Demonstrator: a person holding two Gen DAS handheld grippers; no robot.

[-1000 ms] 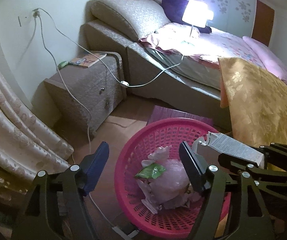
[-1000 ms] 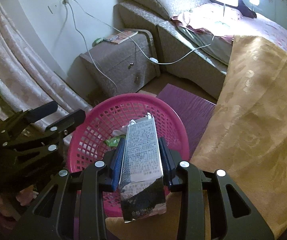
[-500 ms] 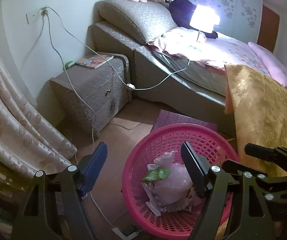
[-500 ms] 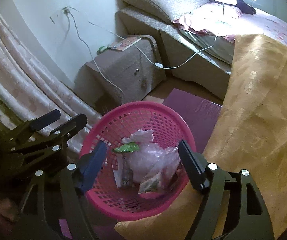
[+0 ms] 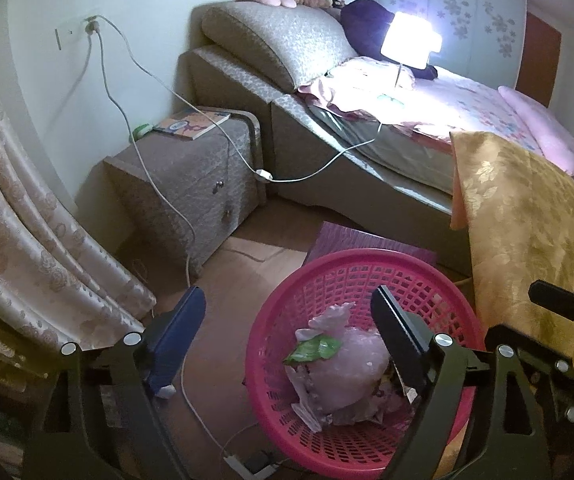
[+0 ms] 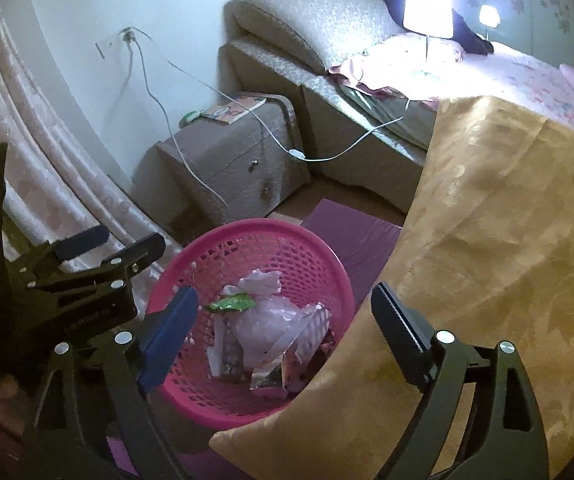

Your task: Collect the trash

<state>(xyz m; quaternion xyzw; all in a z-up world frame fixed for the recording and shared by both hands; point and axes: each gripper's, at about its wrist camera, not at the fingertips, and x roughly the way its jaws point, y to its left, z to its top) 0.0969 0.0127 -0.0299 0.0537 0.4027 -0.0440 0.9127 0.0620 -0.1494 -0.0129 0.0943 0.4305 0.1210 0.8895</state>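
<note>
A pink plastic basket point(image 5: 427, 280) stands on the floor beside the bed and holds a pale pink plastic bag point(image 5: 347, 364), a green wrapper point(image 5: 313, 350) and other trash. In the right wrist view the basket point(image 6: 319, 248) also holds a silvery carton point(image 6: 307, 336) among the trash. My left gripper point(image 5: 287, 320) is open and empty above the basket's left side. My right gripper point(image 6: 285, 312) is open and empty above the basket; it shows at the right edge of the left wrist view point(image 5: 567, 304).
A golden patterned cloth point(image 5: 527, 232) hangs right of the basket. A nightstand point(image 5: 191, 176) with a book stands at the back left, with white cables point(image 5: 159, 184) trailing to the floor. Curtains point(image 5: 27, 248) hang at the left. A lit lamp point(image 5: 411, 40) sits on the bed.
One second ago my right gripper held a silvery carton over the basket. It opened and the carton dropped into the basket. Both grippers have since drawn back a little.
</note>
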